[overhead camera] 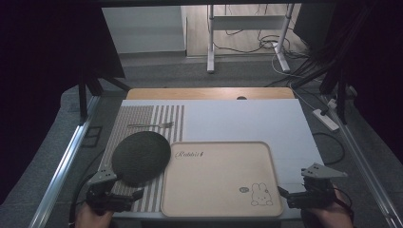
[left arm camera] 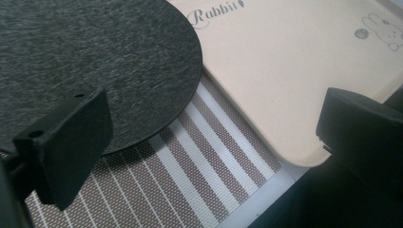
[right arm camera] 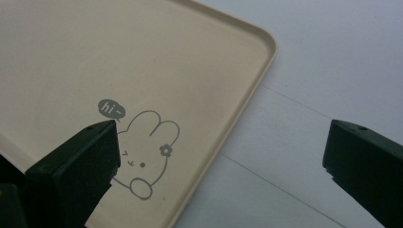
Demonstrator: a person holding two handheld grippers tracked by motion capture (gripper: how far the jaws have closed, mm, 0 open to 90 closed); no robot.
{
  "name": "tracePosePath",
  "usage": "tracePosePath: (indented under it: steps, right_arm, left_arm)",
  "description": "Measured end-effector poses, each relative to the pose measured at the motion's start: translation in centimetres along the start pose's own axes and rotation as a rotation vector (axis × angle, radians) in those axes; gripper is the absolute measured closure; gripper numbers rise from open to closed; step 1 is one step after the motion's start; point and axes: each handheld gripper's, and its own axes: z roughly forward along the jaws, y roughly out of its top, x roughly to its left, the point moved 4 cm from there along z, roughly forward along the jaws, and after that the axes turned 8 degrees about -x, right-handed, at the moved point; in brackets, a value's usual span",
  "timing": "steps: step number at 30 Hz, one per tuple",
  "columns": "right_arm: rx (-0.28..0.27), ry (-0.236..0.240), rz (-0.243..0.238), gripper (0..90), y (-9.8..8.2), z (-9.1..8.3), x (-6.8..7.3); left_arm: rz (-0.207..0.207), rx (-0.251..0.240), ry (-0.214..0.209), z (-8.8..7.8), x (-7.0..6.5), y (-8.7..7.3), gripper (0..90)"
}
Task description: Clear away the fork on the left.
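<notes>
A beige tray point(overhead camera: 218, 199) with a rabbit drawing lies at the front middle of the table. A round dark felt mat point(overhead camera: 140, 156) rests on a striped placemat point(overhead camera: 142, 121), its right edge overlapping the tray's left rim. A fork point(overhead camera: 151, 125) lies on the placemat farther back. My left gripper point(overhead camera: 124, 197) hovers open at the front left, over the mat's near edge point(left arm camera: 119, 61) and the tray's corner point(left arm camera: 285, 95). My right gripper point(overhead camera: 291, 195) is open at the tray's front right corner point(right arm camera: 228, 118), beside the rabbit drawing point(right arm camera: 142, 152).
A white sheet point(overhead camera: 266, 121) covers the table behind and right of the tray. A wooden edge point(overhead camera: 209, 93) runs along the back. Metal rails point(overhead camera: 62, 166) flank both sides. A stand point(overhead camera: 247, 38), cables and a power strip point(overhead camera: 325, 118) lie on the floor beyond.
</notes>
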Motion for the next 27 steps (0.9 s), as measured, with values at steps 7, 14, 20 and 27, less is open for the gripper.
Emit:
tracePosePath:
  steps: [7, 14, 20, 27]
  right_arm:
    - [0.001, -0.007, -0.007, 0.0, 0.0, 0.0, 0.0]
    - [0.0, -0.006, -0.01, 0.0, 0.0, 0.0, 0.1]
    - [0.0, -0.008, -0.015, 0.0, 0.0, 0.0, 0.1]
    - [0.004, -0.006, -0.021, 0.0, 0.0, 0.1, 0.2]
  left_arm:
    - [0.018, -0.005, 0.0, 0.6, 0.6, 0.5, 0.0]
    - [0.016, 0.0, 0.01, 1.2, 1.4, 0.9, 0.0]
    - [0.026, -0.005, 0.026, 1.8, 2.0, 1.5, 0.0]
    - [0.051, 0.012, 0.046, 3.0, 3.0, 2.5, 0.0]
